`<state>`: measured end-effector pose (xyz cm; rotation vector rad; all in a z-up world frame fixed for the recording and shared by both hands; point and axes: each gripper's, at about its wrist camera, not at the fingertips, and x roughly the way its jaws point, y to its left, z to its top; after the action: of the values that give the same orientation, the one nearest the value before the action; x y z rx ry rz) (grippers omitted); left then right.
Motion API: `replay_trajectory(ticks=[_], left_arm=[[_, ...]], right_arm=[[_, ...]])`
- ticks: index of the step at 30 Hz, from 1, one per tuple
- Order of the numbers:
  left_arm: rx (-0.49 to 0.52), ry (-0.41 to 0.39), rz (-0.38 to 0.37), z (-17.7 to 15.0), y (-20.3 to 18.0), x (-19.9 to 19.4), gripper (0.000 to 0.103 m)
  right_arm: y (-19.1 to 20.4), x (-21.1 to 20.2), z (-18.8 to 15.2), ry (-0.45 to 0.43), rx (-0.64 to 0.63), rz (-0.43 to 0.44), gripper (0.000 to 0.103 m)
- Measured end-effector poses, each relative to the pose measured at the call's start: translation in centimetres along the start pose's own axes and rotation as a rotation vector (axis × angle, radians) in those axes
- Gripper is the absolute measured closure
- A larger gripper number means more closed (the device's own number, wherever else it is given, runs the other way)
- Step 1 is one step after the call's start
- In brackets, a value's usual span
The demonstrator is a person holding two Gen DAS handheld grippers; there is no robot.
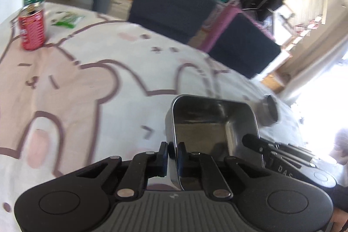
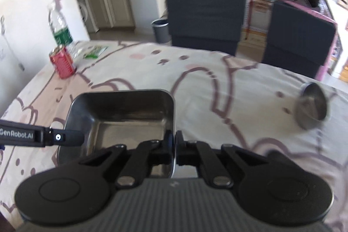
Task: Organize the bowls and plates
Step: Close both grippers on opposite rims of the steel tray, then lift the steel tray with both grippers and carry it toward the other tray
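Note:
A rectangular stainless steel tray (image 1: 215, 121) hangs above the patterned tablecloth, held from both sides. My left gripper (image 1: 173, 150) is shut on the tray's left wall. My right gripper (image 2: 174, 142) is shut on the right wall of the same steel tray (image 2: 128, 112). The right gripper's fingers (image 1: 254, 141) show at the tray's far side in the left wrist view, and the left gripper's finger (image 2: 67, 137) reaches in at the tray's left in the right wrist view. A small round steel bowl (image 2: 313, 105) sits on the cloth to the right, also seen as the round bowl (image 1: 270, 110) beyond the tray.
A red can (image 2: 63, 62) and a clear bottle with a green label (image 2: 61, 29) stand at the table's far left, next to a green packet (image 2: 94, 51). Two dark chairs (image 2: 206, 16) stand behind the table's far edge, with a grey bin (image 2: 161, 29) on the floor.

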<state>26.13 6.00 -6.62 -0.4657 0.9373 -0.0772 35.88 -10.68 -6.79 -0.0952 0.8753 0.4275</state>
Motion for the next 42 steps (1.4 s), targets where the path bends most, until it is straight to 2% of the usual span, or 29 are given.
replay_trajectory(ticks=[6,10,18,21,26,34,42], left_arm=[[0.084,0.020,-0.108,-2.6,-4.8,-0.8,0.094],[0.143,0.077,-0.170,-5.1,-7.9,-0.6,0.094],[0.263,0.168,-0.228,-10.4,-13.4,0.5,0.094],[0.301,0.201,-0.233,-11.8,-14.4,0.9,0.094],[0.385,0.259,-0.221,-13.8,-15.7,2.1,0.094],[0.505,0.339,-0.167,-16.1,-17.3,4.9,0.094],[0.624,0.365,-0.106,-17.8,-18.5,6.6,0.092]], right_arm=[[-3.3,-6.6,-2.5,-0.034,0.078,-0.073,0.099],[-5.5,-10.5,-5.3,-0.039,0.118,-0.130,0.099],[-9.0,-15.5,-10.7,-0.024,0.234,-0.233,0.099],[-9.8,-16.6,-12.1,-0.025,0.244,-0.252,0.099],[-10.8,-16.6,-14.1,0.025,0.231,-0.275,0.099],[-11.7,-14.9,-15.9,0.154,0.190,-0.315,0.099],[-12.0,-13.4,-17.4,0.254,0.181,-0.331,0.098]])
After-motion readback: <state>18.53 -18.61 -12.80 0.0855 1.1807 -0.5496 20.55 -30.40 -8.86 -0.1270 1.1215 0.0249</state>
